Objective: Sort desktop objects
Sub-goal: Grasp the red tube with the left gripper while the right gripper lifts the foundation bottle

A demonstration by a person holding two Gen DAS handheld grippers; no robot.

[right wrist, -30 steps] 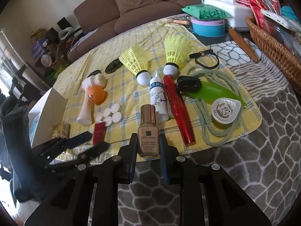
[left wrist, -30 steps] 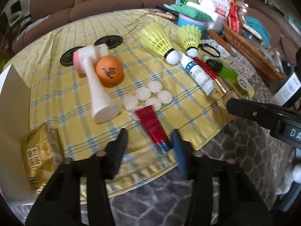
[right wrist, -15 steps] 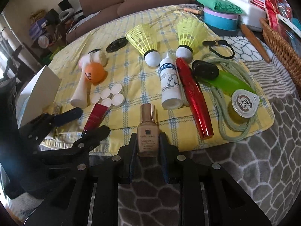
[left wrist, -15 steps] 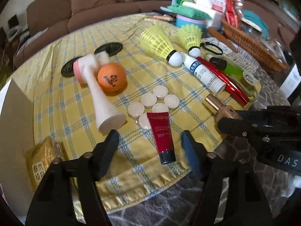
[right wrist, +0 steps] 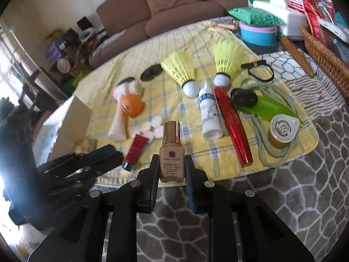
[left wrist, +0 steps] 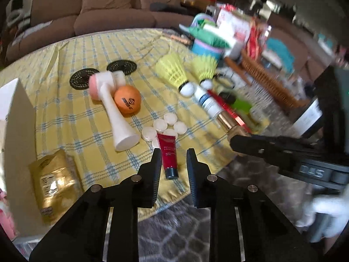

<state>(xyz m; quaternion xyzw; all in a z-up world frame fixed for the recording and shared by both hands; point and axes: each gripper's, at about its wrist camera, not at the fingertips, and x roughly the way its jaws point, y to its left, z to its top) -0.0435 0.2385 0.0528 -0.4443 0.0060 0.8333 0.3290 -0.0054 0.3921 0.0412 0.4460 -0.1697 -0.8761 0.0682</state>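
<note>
The right hand-held gripper [right wrist: 171, 170] is clenched on the foundation bottle [right wrist: 171, 152], which stands upright between its two fingers, lifted over the near edge of the yellow cloth [right wrist: 196, 43]. The left hand-held gripper [left wrist: 173, 162] is released, and its fingers stand on both sides of the red tube [left wrist: 168, 155], which lies flat at the near edge of the cloth with its dark cap toward the camera; the left finger is very near the tube and I cannot tell if it touches. I judge that the step in hand is taking the cosmetics out of the mixed pile, one in each gripper. The next move for the left side calls for closing squarely on the flat tube. The white discs [left wrist: 168, 124] lie just behind the tube, and the white brush [left wrist: 113, 109] and orange ball [left wrist: 127, 100] are to the left, so there is little room forward. The free room is toward the person, over the grey patterned desk [right wrist: 294, 196]. The two grippers are close together, so they could hit each other.
</note>
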